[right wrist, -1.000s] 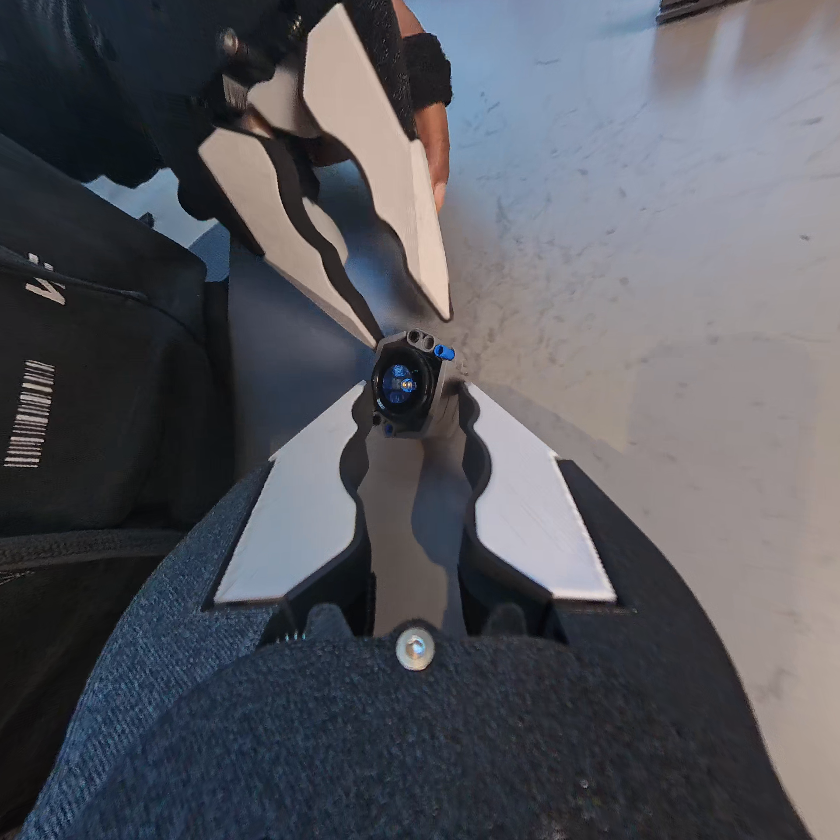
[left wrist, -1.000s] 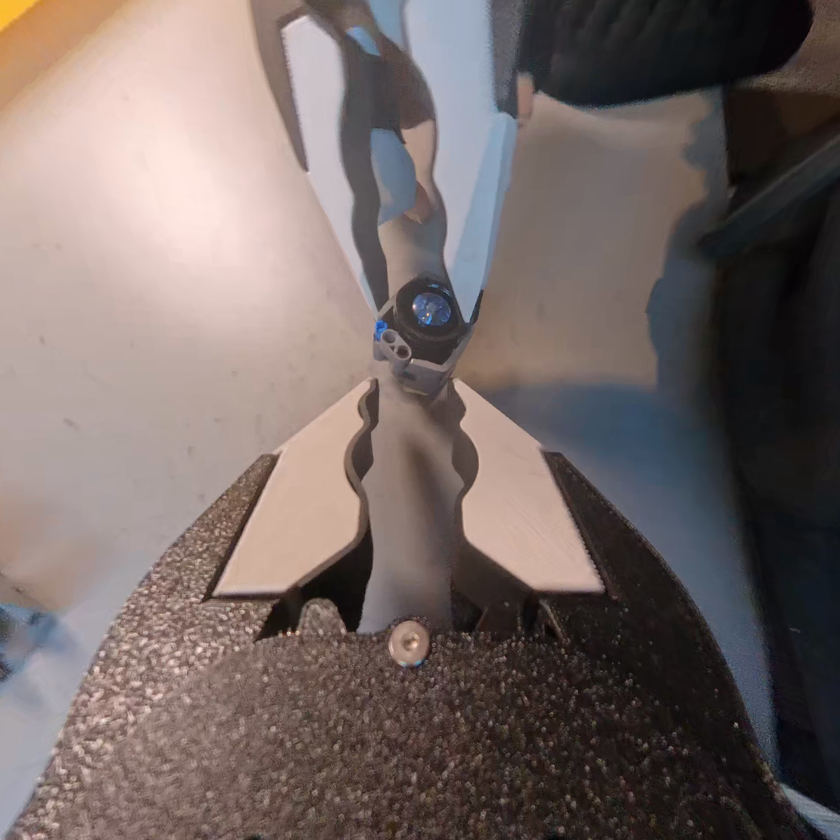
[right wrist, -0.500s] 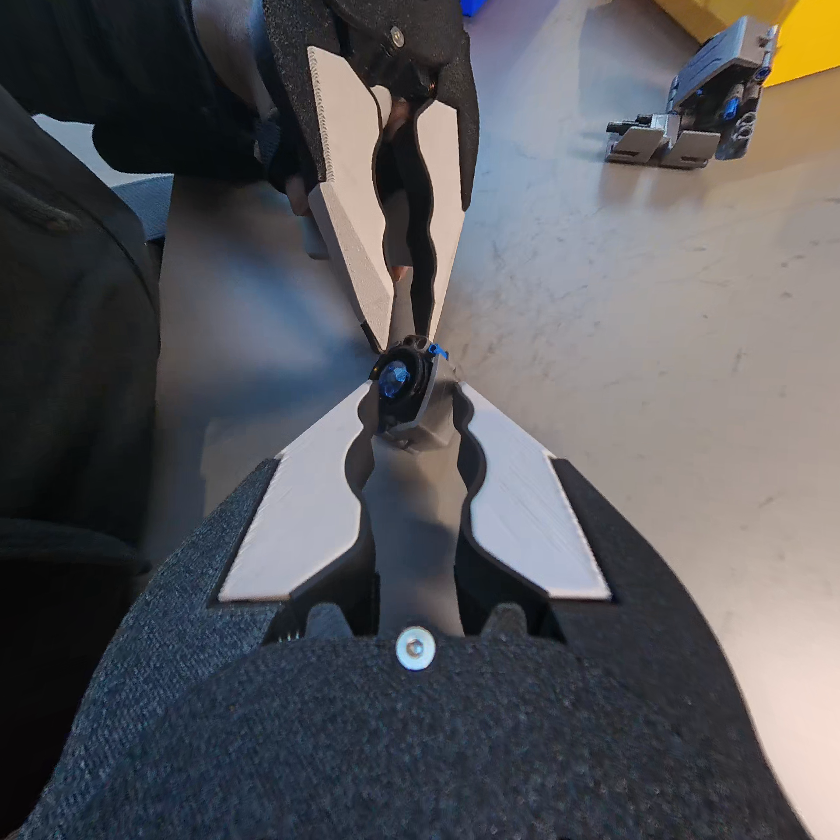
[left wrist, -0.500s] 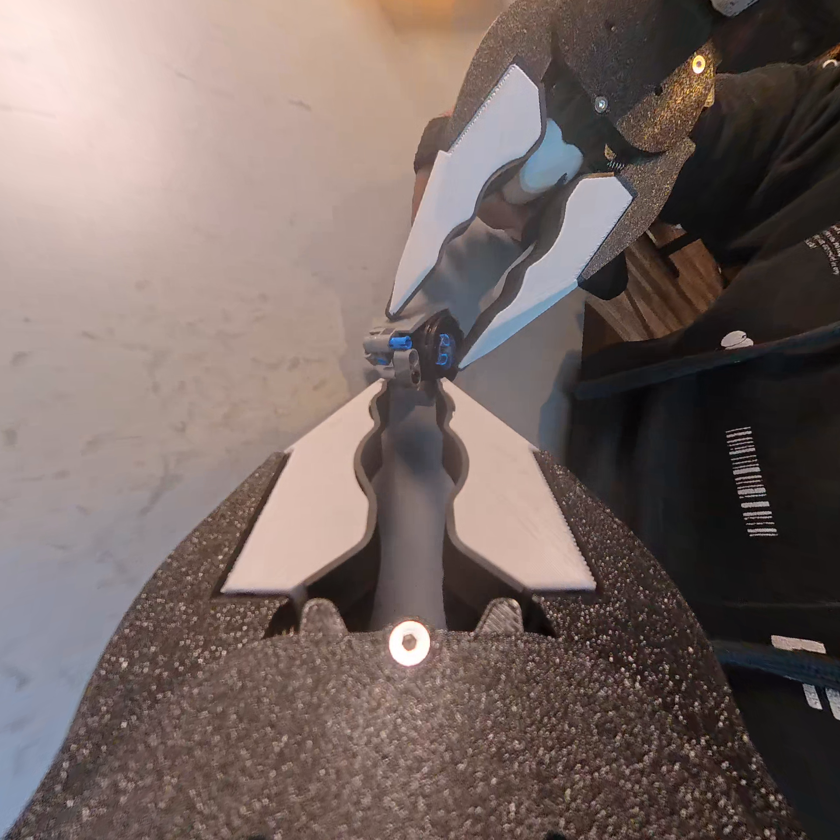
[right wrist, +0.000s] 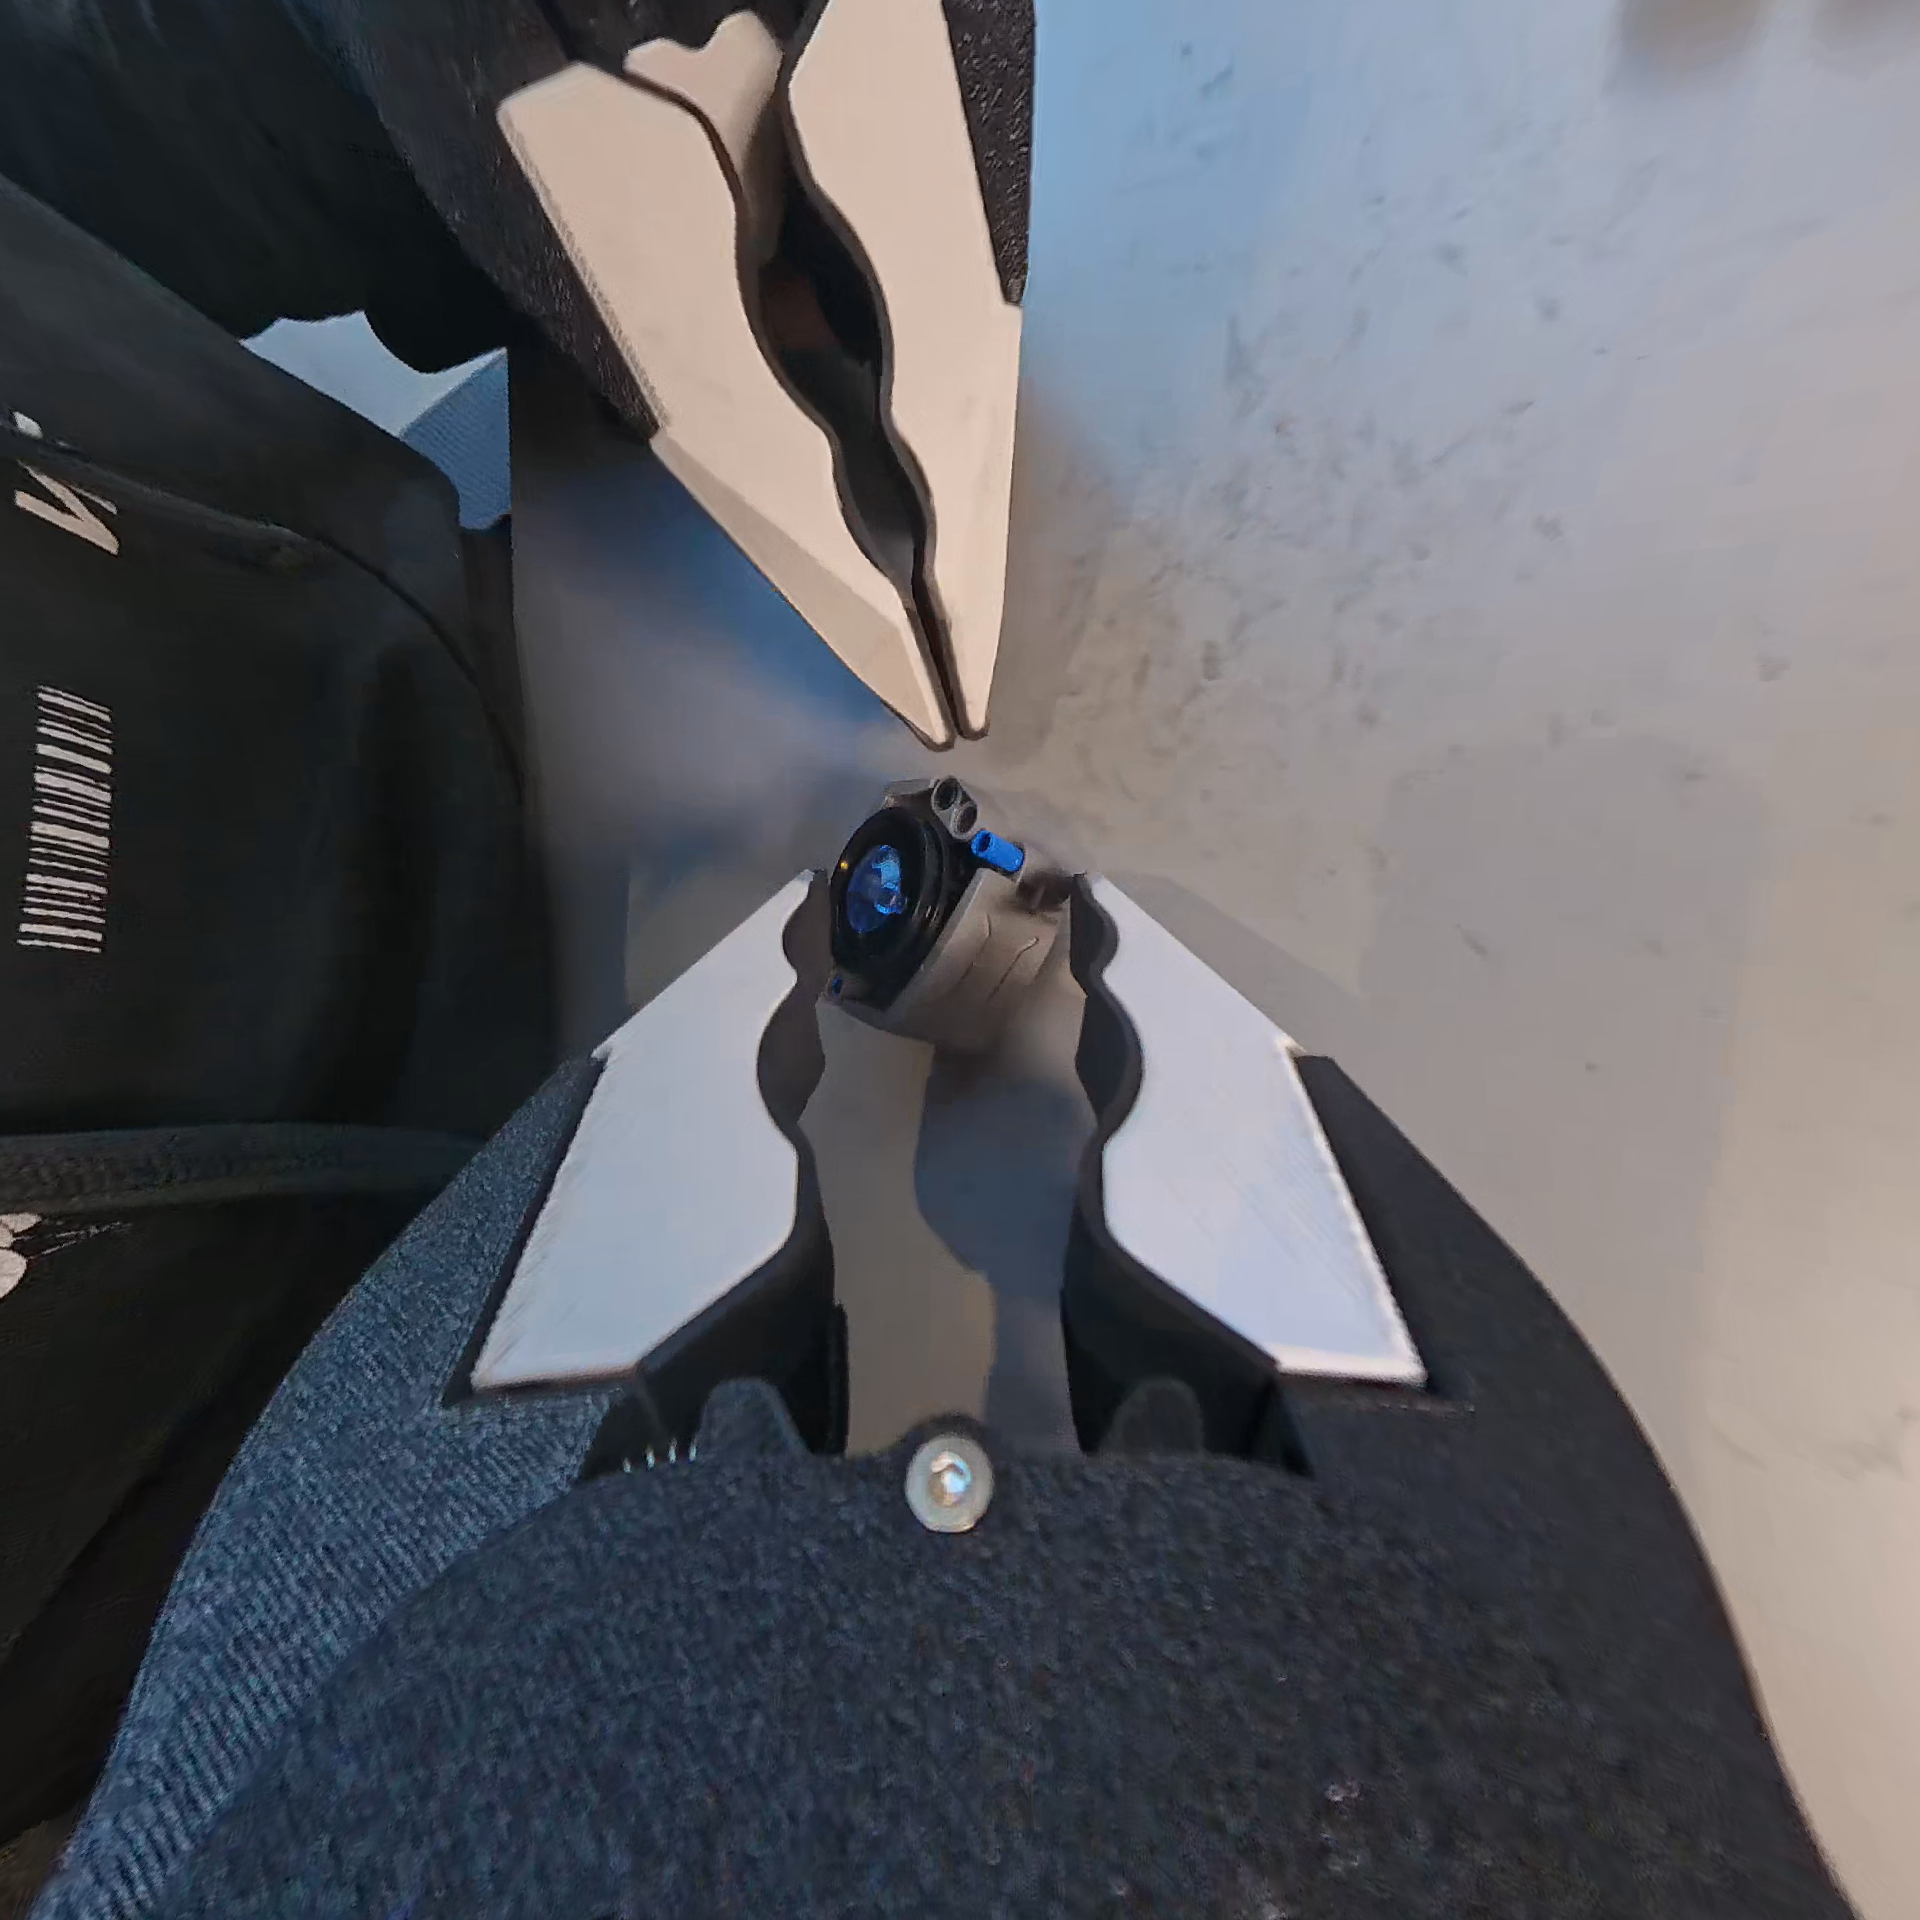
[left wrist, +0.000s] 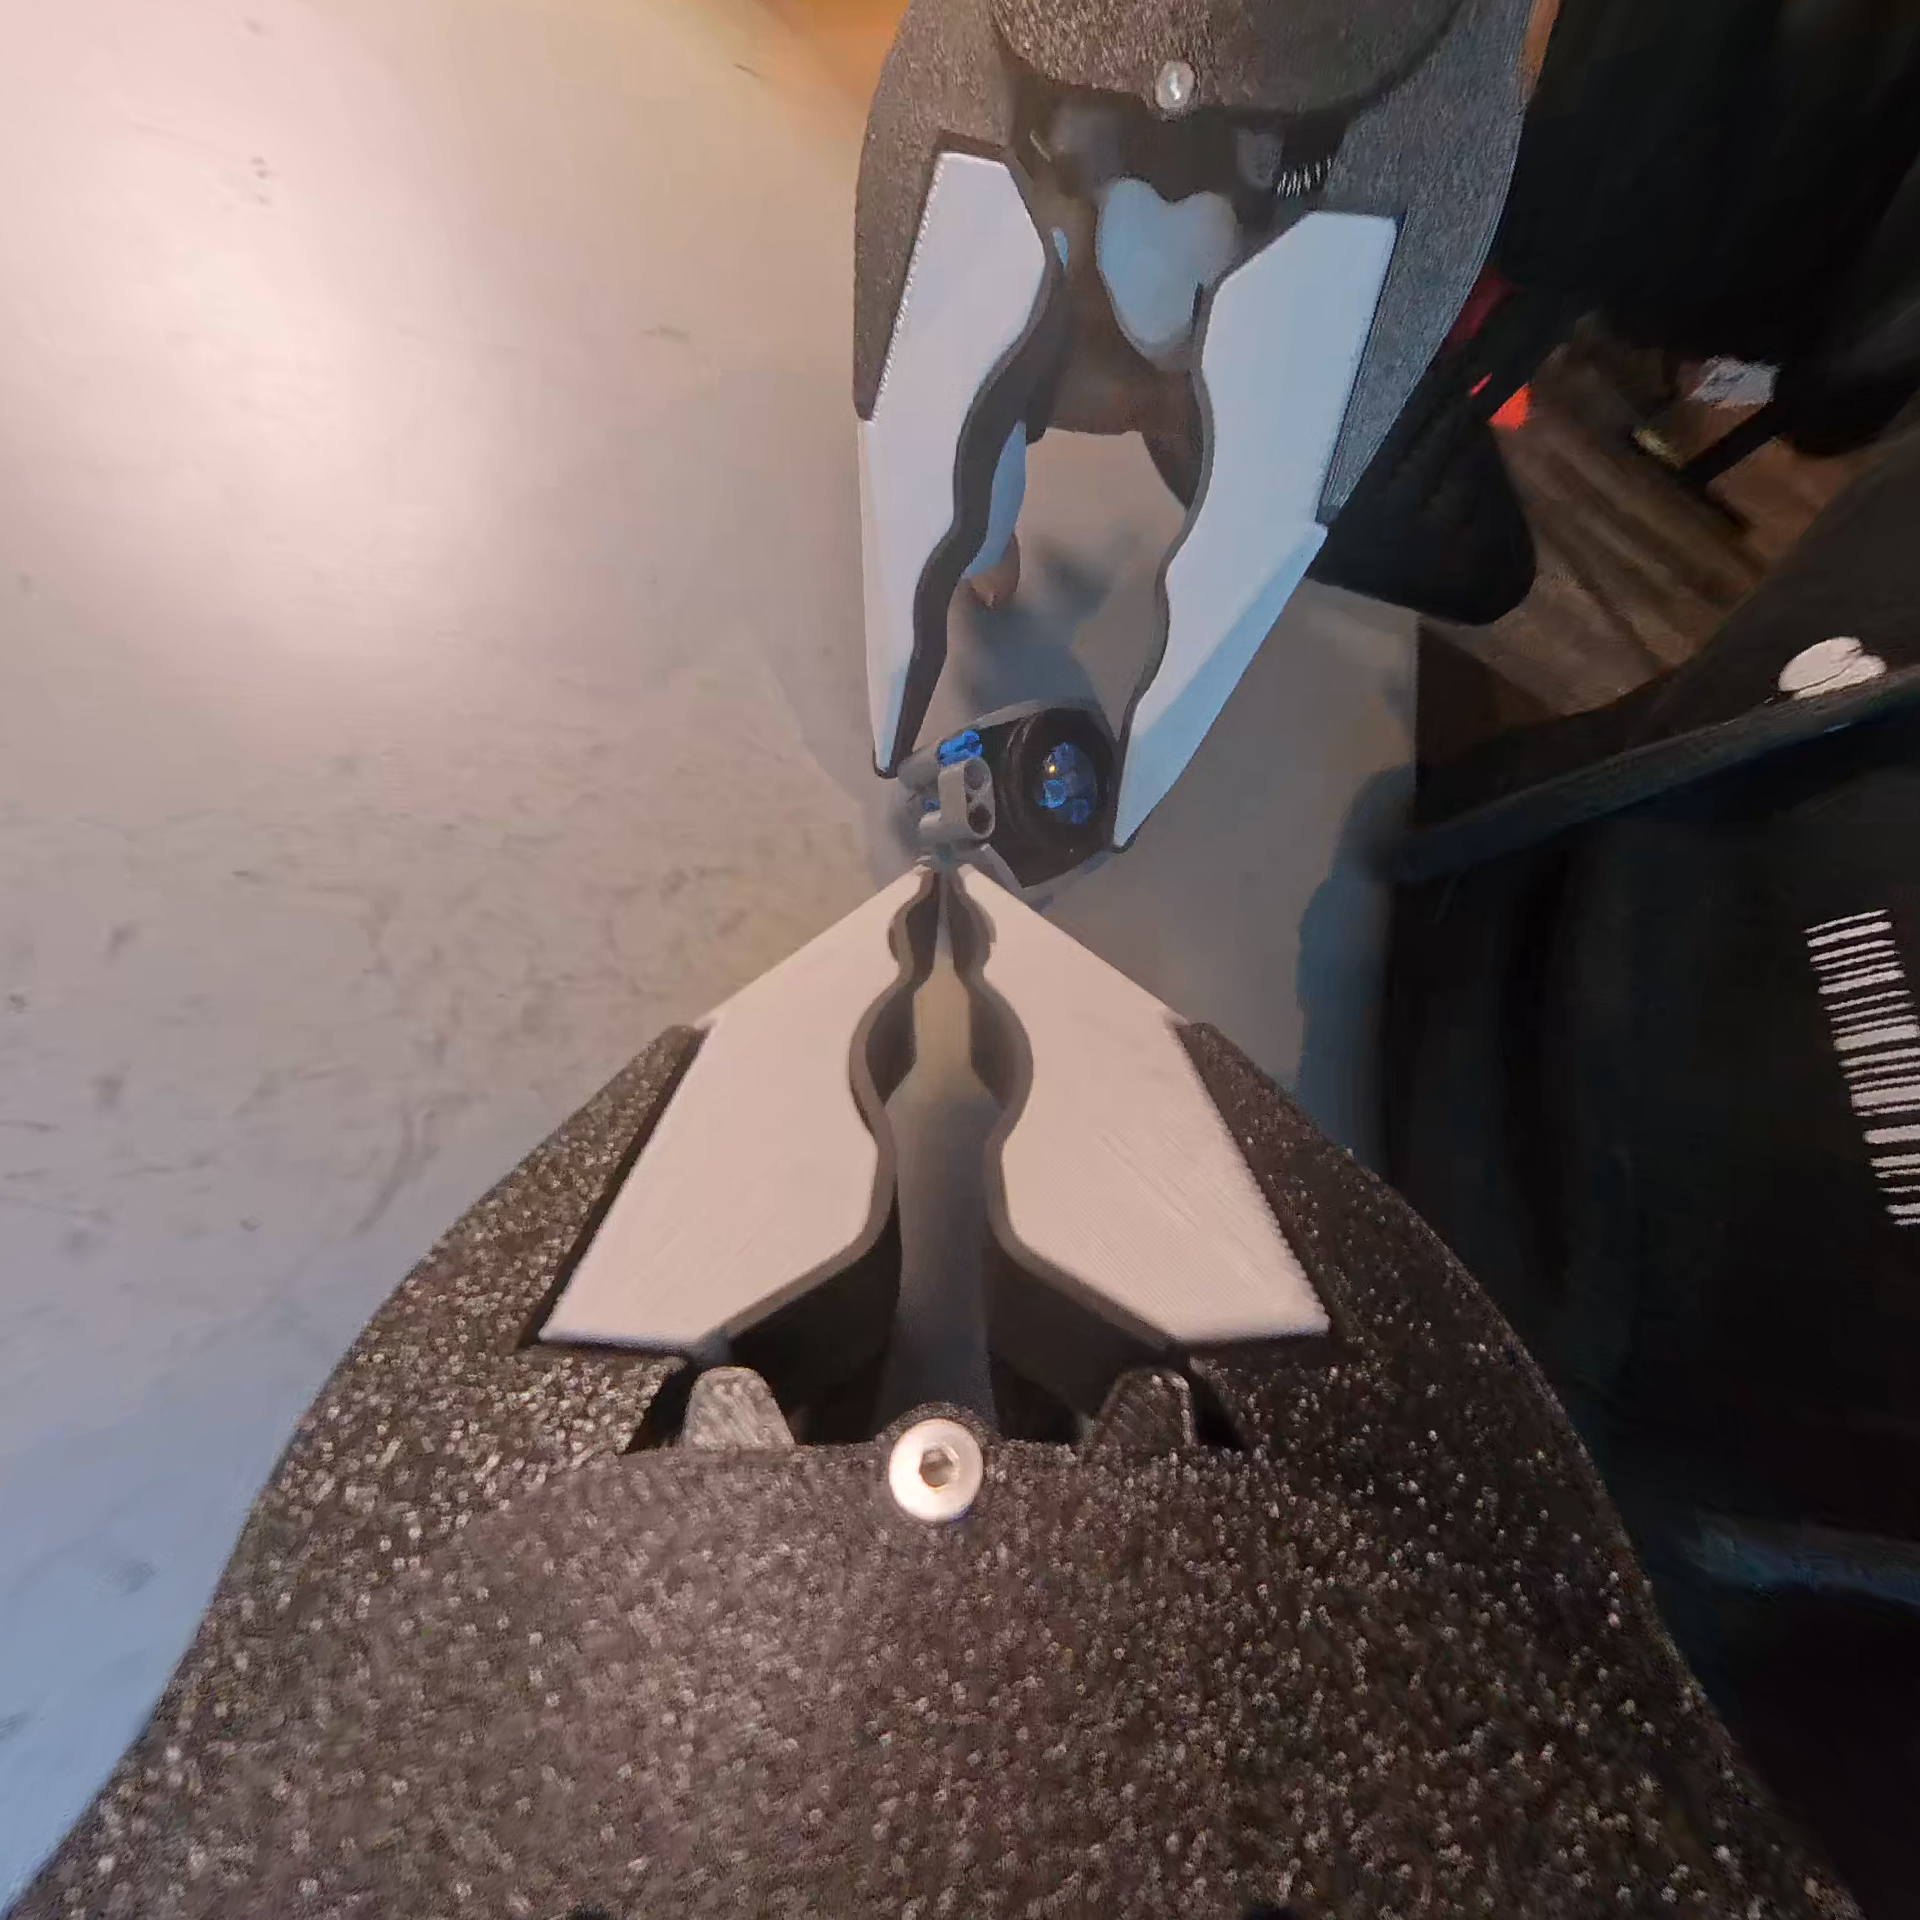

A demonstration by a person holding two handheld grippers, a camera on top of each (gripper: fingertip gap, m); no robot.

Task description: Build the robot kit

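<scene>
A small grey and black block assembly (right wrist: 925, 914) with a round blue lens and a blue pin is held above the pale table (right wrist: 1455, 520). My right gripper (right wrist: 940, 894) is shut on it, gripping its grey body by the sides. It also shows in the left wrist view (left wrist: 1039, 790), between the right gripper's fingertips (left wrist: 1003, 805). My left gripper (left wrist: 940, 878) is shut and empty, its tips pointing at the assembly's grey two-hole end from just short of it. In the right wrist view the left gripper (right wrist: 951, 732) hangs a small gap above the assembly.
A person in black clothing with a white striped print (left wrist: 1662, 1143) stands close at the table's edge (left wrist: 1403, 727), seen at the left in the right wrist view (right wrist: 208, 727). Wooden floor (left wrist: 1621, 582) shows beyond the edge. The grippers are tip to tip, or close to it.
My left gripper, which was at the assembly's grey end with its fingers a little apart, has shut and drawn back a short way. The right gripper still holds the assembly.
</scene>
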